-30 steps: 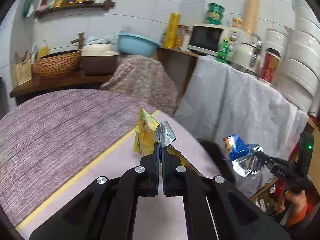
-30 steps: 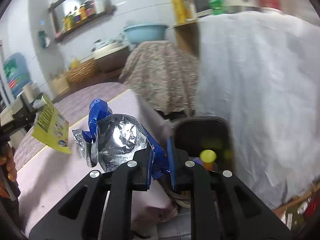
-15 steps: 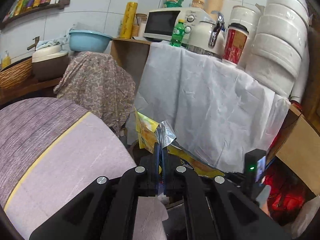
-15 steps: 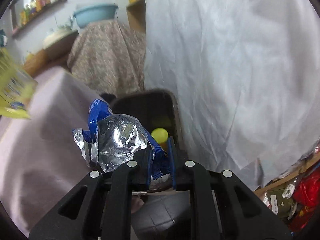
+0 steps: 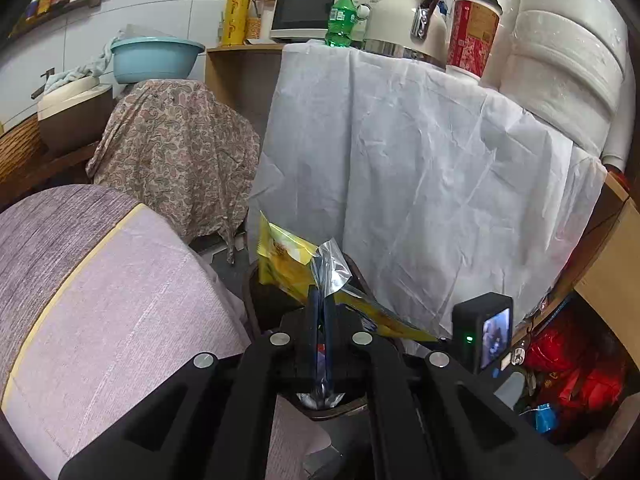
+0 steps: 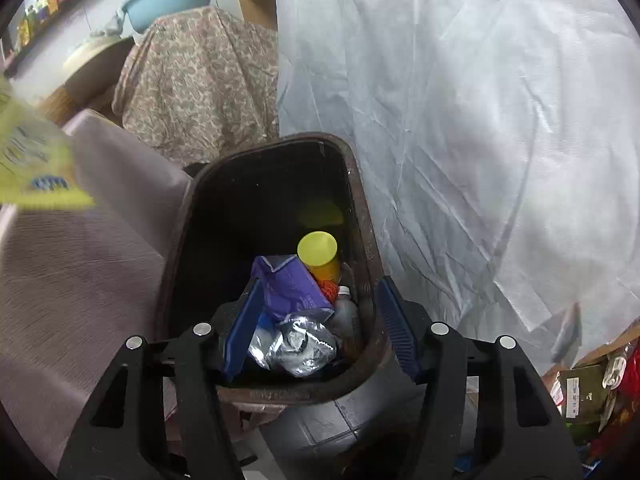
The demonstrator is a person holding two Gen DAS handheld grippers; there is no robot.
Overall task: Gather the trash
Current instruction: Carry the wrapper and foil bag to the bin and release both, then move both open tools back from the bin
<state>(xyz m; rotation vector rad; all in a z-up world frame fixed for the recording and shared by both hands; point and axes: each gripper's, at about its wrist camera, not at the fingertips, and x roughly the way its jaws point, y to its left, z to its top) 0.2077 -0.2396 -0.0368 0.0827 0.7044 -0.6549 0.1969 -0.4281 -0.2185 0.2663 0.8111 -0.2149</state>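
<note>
Right hand-held gripper (image 6: 316, 320) just popped its jaws apart over the dark plastic bin (image 6: 362, 216); crumpled foil-and-blue wrapper (image 6: 298, 344) lies inside. Left hand-held gripper (image 5: 320, 304) pinches the yellow foil-lined snack wrapper (image 5: 286, 258) tight by the bin's rim, white cloth (image 5: 420, 184) crowding close behind.

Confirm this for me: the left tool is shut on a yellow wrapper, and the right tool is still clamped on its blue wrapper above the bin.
One thing is wrong. The right tool is not clamped: its jaws have just been opening and nothing is between them, and the crumpled foil wrapper lies inside the bin, as the right wrist view shows. The left tool is indeed shut on the yellow wrapper.
</note>
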